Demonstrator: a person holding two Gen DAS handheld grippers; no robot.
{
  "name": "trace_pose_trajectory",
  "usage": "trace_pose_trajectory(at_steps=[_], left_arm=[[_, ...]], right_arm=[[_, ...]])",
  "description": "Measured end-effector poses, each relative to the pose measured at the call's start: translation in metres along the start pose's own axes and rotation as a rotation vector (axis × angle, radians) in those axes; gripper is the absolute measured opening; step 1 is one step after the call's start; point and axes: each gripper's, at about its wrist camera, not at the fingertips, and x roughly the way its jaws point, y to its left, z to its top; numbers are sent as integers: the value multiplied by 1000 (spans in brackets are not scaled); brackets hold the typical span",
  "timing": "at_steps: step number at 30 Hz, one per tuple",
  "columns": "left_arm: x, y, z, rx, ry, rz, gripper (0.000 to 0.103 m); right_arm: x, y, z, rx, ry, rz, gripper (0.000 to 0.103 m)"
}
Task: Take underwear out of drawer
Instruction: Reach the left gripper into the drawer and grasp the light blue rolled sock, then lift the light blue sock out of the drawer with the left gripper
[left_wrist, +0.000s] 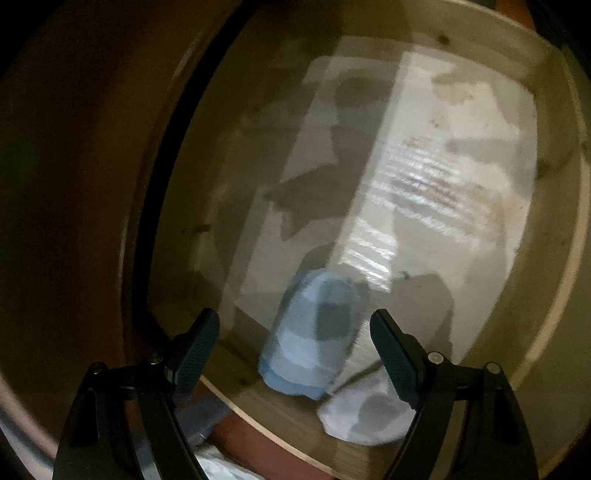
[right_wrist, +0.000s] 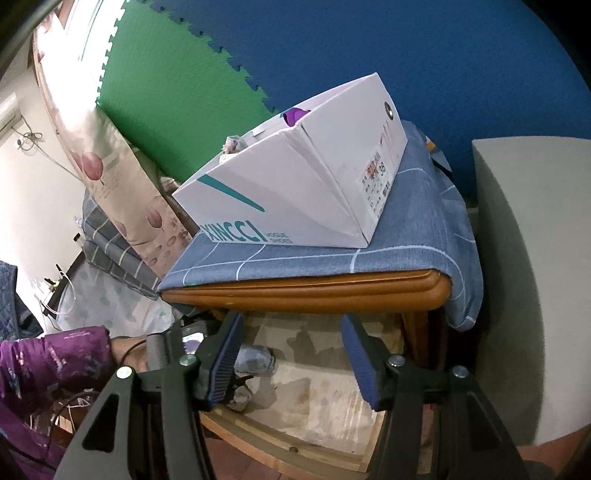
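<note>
Looking steeply down into the open wooden drawer (left_wrist: 546, 258), I see a rolled light-blue piece of underwear (left_wrist: 310, 332) near its front edge. A white piece (left_wrist: 369, 410) lies beside it, right by the right finger. My left gripper (left_wrist: 295, 317) is open over the blue roll, which sits between and just ahead of the fingertips without touching the pads. In the right wrist view, my right gripper (right_wrist: 293, 325) hangs open and empty before the drawer (right_wrist: 280, 446). The blue-grey underwear (right_wrist: 255, 360) shows at its left.
A pale, stained liner (left_wrist: 424, 166) covers the drawer floor. A white shoe box (right_wrist: 295, 177) rests on a blue checked cloth (right_wrist: 295, 258) over the cabinet top (right_wrist: 306, 295). A grey block (right_wrist: 528, 277) stands to the right. A purple sleeve (right_wrist: 48, 362) reaches in from the left.
</note>
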Motion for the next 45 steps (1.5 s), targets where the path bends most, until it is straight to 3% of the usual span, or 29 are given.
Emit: trace_pose_trajectory(at_steps=[5,8,9,12,16,18,19,20,21,22,26,30,33,36,42,45], left_arm=[[16,2,-12,64,-10,-22,81],[18,-15,-21,175,-39,-15,93],[24,-20,-26,192,-12,-55,93],[39,-20,-33,173,44,-102,96],[41,-8,-42,115,8,-149,99],[43,0,-49,70,-6,-225,94],[44,7,-51,45,-3,-270,83],[45,12,-53,-1,6,-339,63],[45,18,-55,-61,13,-397,53],[44,20,-56,-89,15,-408,46],[37,19,-59,-99,29,-393,39],[12,7,-59,-88,-10,-365,37],[-13,8,-57,-123,-79,-387,37],[-30,1,-61,-147,-92,-440,37],[-78,-15,-58,-105,-165,-464,37],[-96,0,-47,-124,-189,-465,37]], right_arm=[[3,0,0,6,12,4,56],[6,-1,0,7,20,1,56],[7,-1,0,8,22,2,56],[10,-2,0,15,30,3,56],[13,-3,0,17,39,2,56],[15,-3,0,19,47,-3,57],[16,-3,0,19,49,-5,56],[16,-3,0,19,50,-5,57],[17,-3,0,20,51,-4,57],[17,-4,0,22,50,-3,57],[17,-6,0,33,49,1,57],[16,-9,0,40,44,0,57],[14,-11,0,49,39,3,57],[15,-12,0,51,40,0,57],[12,-16,1,66,26,3,57],[10,-17,1,66,18,6,57]])
